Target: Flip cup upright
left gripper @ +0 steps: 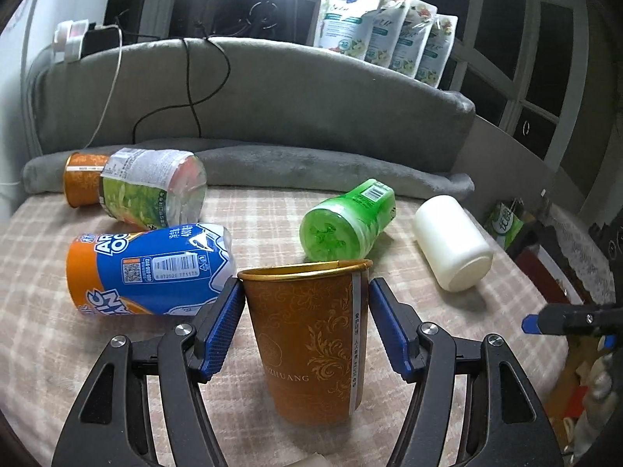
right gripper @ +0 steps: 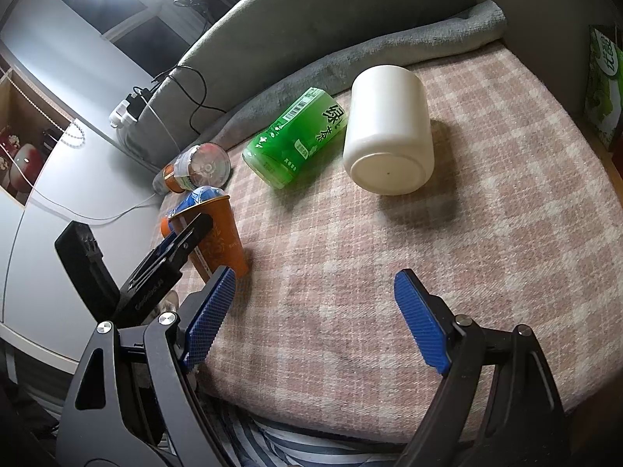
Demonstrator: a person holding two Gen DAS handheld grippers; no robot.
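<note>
An orange paper cup (left gripper: 311,334) with gold patterns stands upright on the checked blanket, mouth up. My left gripper (left gripper: 305,327) is open, with its blue pads on either side of the cup; small gaps show at both pads. The cup also shows in the right wrist view (right gripper: 222,233) at the left, with the left gripper (right gripper: 183,241) around it. My right gripper (right gripper: 313,319) is open and empty over the blanket, to the right of the cup. Its blue tip shows in the left wrist view (left gripper: 531,325).
A white cup (left gripper: 451,243) lies on its side at the right. A green bottle (left gripper: 346,220), a blue-orange bottle (left gripper: 148,268) and a clear green-label bottle (left gripper: 136,185) lie behind. Grey cushion (left gripper: 272,89) with cables and refill pouches (left gripper: 381,31) at the back.
</note>
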